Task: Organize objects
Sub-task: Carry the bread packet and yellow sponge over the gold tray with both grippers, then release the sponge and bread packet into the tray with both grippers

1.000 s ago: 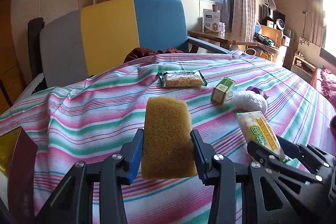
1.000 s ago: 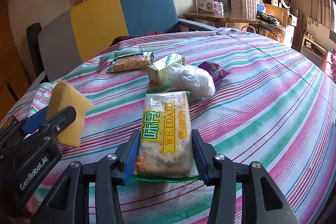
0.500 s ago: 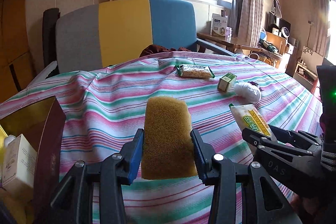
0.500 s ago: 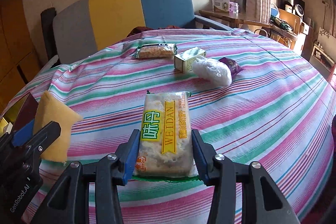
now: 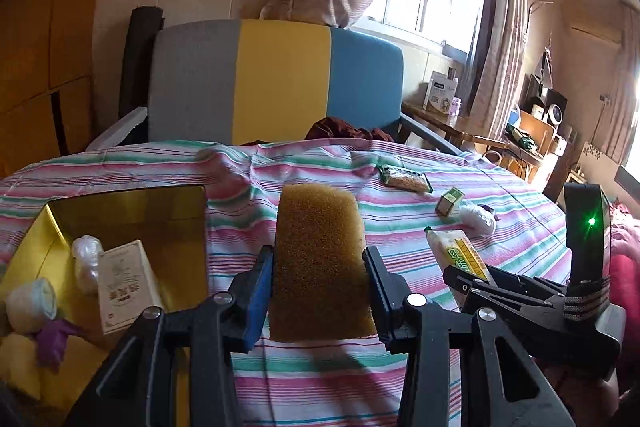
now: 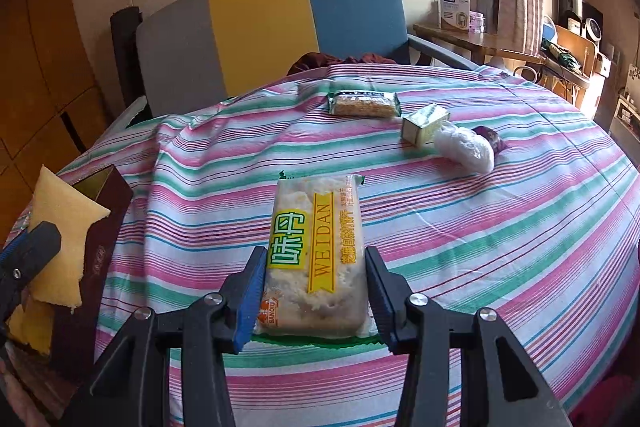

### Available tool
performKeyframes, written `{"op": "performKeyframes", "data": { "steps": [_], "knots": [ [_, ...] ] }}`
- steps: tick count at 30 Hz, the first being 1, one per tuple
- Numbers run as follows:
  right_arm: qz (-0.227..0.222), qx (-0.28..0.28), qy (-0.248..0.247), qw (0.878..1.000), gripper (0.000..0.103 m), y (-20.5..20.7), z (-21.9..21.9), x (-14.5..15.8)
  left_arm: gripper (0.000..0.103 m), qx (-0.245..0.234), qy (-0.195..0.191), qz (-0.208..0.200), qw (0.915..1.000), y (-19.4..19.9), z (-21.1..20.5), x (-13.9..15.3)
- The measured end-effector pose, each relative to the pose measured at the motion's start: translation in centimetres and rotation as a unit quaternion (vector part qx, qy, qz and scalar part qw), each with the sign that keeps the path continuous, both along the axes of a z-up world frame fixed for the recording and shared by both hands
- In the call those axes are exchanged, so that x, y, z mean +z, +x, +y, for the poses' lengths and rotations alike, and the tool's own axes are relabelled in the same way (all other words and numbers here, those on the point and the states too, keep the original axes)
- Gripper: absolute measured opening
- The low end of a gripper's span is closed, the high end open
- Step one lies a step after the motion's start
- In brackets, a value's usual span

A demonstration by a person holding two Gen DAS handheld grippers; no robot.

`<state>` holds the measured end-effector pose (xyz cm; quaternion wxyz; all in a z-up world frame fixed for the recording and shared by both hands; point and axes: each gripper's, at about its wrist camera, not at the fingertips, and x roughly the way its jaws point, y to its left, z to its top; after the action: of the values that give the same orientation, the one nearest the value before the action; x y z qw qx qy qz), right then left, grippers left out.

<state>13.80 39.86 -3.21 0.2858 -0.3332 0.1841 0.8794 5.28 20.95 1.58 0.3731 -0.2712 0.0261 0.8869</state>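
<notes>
Two hand-held grippers are each clamped on something above the bench under its pink, green and white striped cloth (image 6: 500,227). The left hand-held gripper (image 5: 318,301) has its jaws closed on the sides of a rectangular golden-brown sponge (image 5: 320,263), held upright above the cloth, just right of an open dark red box with a shiny gold lining (image 5: 132,215). The right hand-held gripper (image 6: 316,291) grips a clear plastic snack packet with a yellow "WEIDAN" label (image 6: 318,251), lying flat between its jaws, above the cloth near the bench's near edge.

Inside the box, in the left wrist view, lie a cream-coloured carton with printed text (image 5: 124,287) leaning against the lining, a small clear plastic-wrapped lump (image 5: 86,259) behind it, a white round wrapped item (image 5: 30,303) at the left, a purple wrapper (image 5: 54,339) below that, and something yellow at the lower left corner that I cannot identify.

Four loose things sit together at the far side of the bench: a green-edged packet of golden crisped bar (image 6: 364,103), a small pale green and yellow carton (image 6: 424,125), a white crumpled plastic bag (image 6: 464,147) touching that carton, and a small purple sachet (image 6: 490,139) just behind the bag.

A grey, yellow and blue chair back (image 6: 260,23) stands behind the bench.
</notes>
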Motion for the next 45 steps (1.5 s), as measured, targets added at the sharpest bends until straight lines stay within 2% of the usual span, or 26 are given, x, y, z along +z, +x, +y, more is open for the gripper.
{"op": "performKeyframes", "data": {
  "steps": [8, 14, 24, 27, 32, 36, 41, 43, 44, 45],
  "knots": [
    [0.012, 0.040, -0.004, 0.999, 0.048, -1.9, -3.7, 1.7, 0.044, 0.052, 0.011, -0.005, 0.9986, -2.7, -6.4, 1.3],
    [0.018, 0.054, -0.016, 0.998, 0.048, -2.7, -5.4, 2.1, 0.044, 0.086, 0.005, 0.001, 0.9963, -4.8, -10.4, 1.6],
    [0.021, 0.087, -0.025, 0.996, 0.048, -4.4, -8.2, 2.7, 0.044, 0.149, -0.014, -0.020, 0.9885, -9.9, -15.4, 1.0],
    [0.033, 0.089, -0.052, 0.994, 0.048, -4.9, -8.8, 2.9, 0.044, 0.171, -0.015, -0.035, 0.9846, -11.6, -17.4, 1.1],
    [0.047, 0.117, -0.072, 0.989, 0.048, -6.4, -11.3, 3.5, 0.044, 0.198, -0.032, -0.030, 0.9793, -13.7, -19.7, 1.4],
    [0.050, 0.154, -0.061, 0.985, 0.048, -8.1, -13.6, 4.7, 0.045, 0.204, -0.052, -0.037, 0.9770, -15.4, -20.2, 0.7],
    [0.053, 0.186, -0.062, 0.979, 0.048, -9.1, -15.7, 5.2, 0.045, 0.187, -0.092, -0.058, 0.9763, -17.4, -18.9, -1.1],
    [0.052, 0.190, -0.063, 0.978, 0.048, -9.2, -16.0, 5.1, 0.046, 0.184, -0.093, -0.060, 0.9766, -18.1, -18.5, -1.5],
    [0.052, 0.193, -0.066, 0.978, 0.048, -9.3, -16.0, 5.0, 0.048, 0.182, -0.100, -0.064, 0.9760, -18.5, -18.2, -1.8],
    [0.050, 0.195, -0.065, 0.977, 0.048, -9.3, -16.0, 4.9, 0.057, 0.181, -0.111, -0.067, 0.9749, -18.7, -17.9, -2.0]
  ]
}}
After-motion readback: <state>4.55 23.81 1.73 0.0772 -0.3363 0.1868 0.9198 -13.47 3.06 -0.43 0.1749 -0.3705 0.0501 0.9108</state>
